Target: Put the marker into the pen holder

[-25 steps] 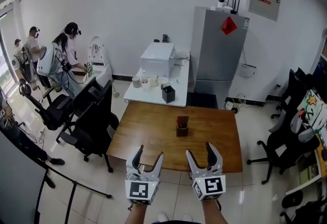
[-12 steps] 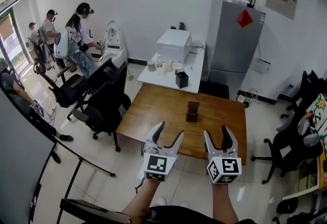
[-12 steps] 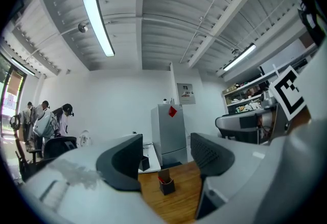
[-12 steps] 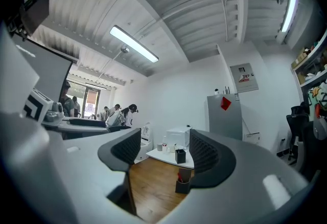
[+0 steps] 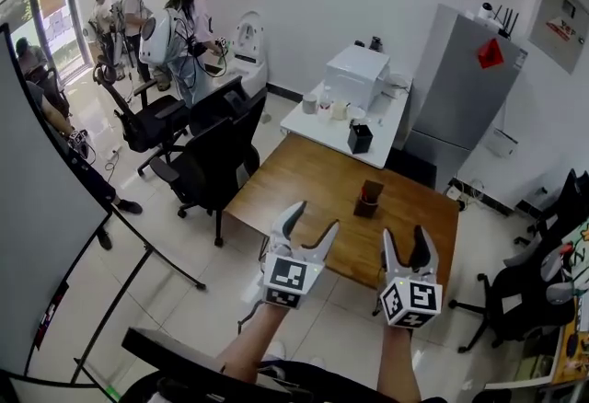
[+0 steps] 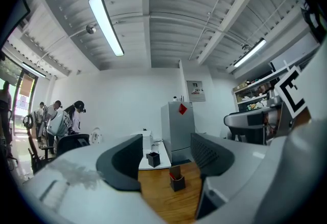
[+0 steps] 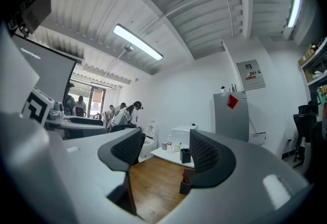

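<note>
A dark brown pen holder (image 5: 369, 200) with something red in it stands on the wooden table (image 5: 304, 189), far ahead of both grippers. It also shows between the jaws in the left gripper view as the pen holder (image 6: 177, 181) and partly behind a jaw in the right gripper view as the pen holder (image 7: 184, 185). My left gripper (image 5: 306, 232) is open and empty, held above the floor near the table's front edge. My right gripper (image 5: 410, 247) is open and empty beside it. No loose marker is visible.
A white table (image 5: 322, 123) behind the wooden one carries a white box (image 5: 357, 76), cups and a black holder (image 5: 359, 137). A grey fridge (image 5: 460, 88) stands at the back right. Black office chairs (image 5: 216, 157) stand left of the table. Several people (image 5: 179, 28) are at the far left.
The view has swung so the table sits further right and higher. Both grippers stay open and empty and have shifted right with it.
</note>
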Demonstrator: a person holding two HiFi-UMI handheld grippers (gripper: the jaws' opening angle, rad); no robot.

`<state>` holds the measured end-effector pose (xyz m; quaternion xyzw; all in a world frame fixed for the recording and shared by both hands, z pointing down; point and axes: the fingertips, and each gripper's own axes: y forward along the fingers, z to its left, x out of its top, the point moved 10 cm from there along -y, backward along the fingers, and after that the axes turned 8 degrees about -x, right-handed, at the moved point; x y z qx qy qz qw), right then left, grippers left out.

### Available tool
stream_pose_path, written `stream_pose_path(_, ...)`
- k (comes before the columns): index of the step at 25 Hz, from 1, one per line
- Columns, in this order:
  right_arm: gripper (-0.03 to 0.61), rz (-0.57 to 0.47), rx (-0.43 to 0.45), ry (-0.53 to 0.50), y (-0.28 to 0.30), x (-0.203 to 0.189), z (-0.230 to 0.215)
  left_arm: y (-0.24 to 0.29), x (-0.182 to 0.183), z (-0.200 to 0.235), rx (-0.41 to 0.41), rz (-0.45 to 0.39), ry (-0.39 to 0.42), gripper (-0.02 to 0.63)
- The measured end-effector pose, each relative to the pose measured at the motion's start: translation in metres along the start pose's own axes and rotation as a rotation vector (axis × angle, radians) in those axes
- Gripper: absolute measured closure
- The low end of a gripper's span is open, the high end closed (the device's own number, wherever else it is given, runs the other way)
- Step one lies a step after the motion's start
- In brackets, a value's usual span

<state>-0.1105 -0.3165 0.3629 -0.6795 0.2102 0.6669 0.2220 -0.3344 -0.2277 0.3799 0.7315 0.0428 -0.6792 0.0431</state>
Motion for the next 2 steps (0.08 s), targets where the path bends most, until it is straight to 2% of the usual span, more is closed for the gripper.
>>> stream_pose_path(2, 0.281, 0.004, 0.006, -0.006, 0.0052, -0.0004, -0.0002, 0.0014, -0.0006, 0.0046, 0.011, -0.007, 0.000, 0.319)
